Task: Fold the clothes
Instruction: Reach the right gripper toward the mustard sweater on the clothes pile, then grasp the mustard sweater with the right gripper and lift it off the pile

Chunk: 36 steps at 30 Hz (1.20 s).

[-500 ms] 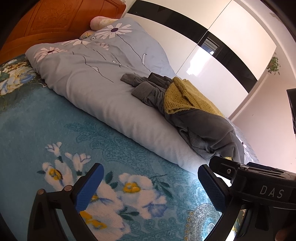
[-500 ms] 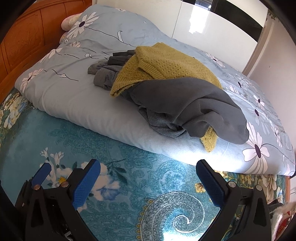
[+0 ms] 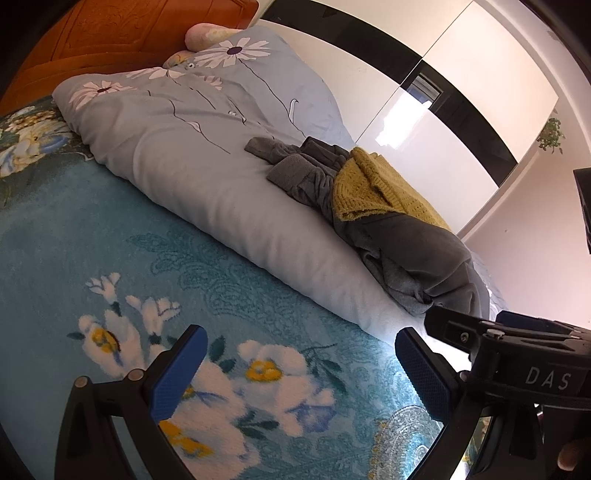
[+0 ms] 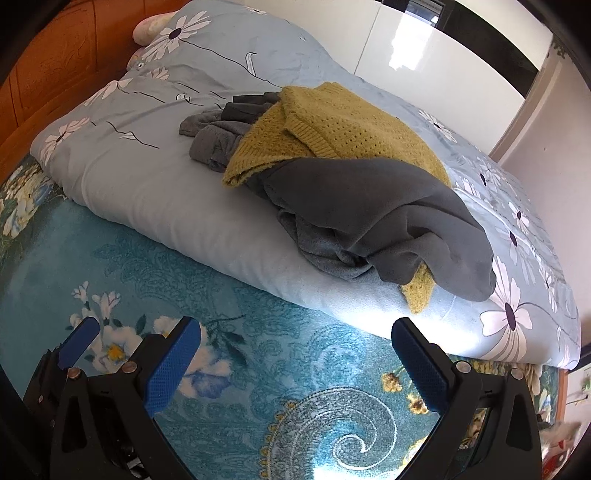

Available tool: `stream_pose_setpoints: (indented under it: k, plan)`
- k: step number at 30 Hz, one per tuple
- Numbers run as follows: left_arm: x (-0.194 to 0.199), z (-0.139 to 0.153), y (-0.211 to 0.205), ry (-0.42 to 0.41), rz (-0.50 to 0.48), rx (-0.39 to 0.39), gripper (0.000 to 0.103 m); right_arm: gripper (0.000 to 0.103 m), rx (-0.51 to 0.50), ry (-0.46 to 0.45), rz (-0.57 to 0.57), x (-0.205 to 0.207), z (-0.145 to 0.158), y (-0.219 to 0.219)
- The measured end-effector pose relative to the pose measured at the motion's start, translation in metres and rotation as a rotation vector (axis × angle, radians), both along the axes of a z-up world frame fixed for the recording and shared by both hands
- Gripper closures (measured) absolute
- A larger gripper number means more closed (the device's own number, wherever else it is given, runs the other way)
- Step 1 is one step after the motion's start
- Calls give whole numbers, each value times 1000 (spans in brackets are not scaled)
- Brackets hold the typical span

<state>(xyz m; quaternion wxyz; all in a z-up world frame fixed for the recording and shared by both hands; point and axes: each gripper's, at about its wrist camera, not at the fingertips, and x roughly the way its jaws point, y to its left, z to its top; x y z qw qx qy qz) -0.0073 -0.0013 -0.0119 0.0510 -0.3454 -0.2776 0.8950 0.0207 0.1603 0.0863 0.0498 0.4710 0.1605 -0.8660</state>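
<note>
A heap of clothes lies on a folded grey-blue flowered duvet [image 3: 177,147] [image 4: 140,192]. A mustard knit sweater [image 3: 373,184] [image 4: 332,125] sits in the heap, with a dark grey garment [image 3: 417,251] [image 4: 369,206] draped over its near end. Another crumpled grey garment [image 3: 295,166] [image 4: 210,140] pokes out at the far end. My left gripper [image 3: 298,332] hovers open over the teal flowered blanket [image 3: 74,240], short of the duvet, with nothing between its blue pads. My right gripper [image 4: 295,325] is open too, beside it, and faces the heap.
The orange wooden headboard [image 3: 110,29] rises at the far left, with a pillow [image 3: 199,35] against it. A glossy white and black wardrobe [image 3: 443,92] stands behind the bed. The right gripper's black body [image 3: 517,354] sits close to my left gripper's right finger.
</note>
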Motion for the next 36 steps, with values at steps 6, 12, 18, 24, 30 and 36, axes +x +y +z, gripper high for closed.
stream_pose_setpoints:
  k: [6,12,18,24,30,36]
  plan:
    - [-3,-9,-9,-34,45,39,0,0,102,78,50,-32,22,-5]
    - [-7,-19,-9,-78,33,79,0,0,235,131,36,-106,25,-26]
    - [-9,-25,-16,-74,82,79,0,0,387,121,37,-163,-5,-56]
    - [-12,-30,-21,-69,87,95,0,15,583,163,16,-187,-24,-70]
    - [-16,-29,-19,-66,87,107,0,22,690,275,29,-179,-16,-69]
    - [-16,-24,-17,-40,73,105,0,28,790,241,62,-198,-38,-76]
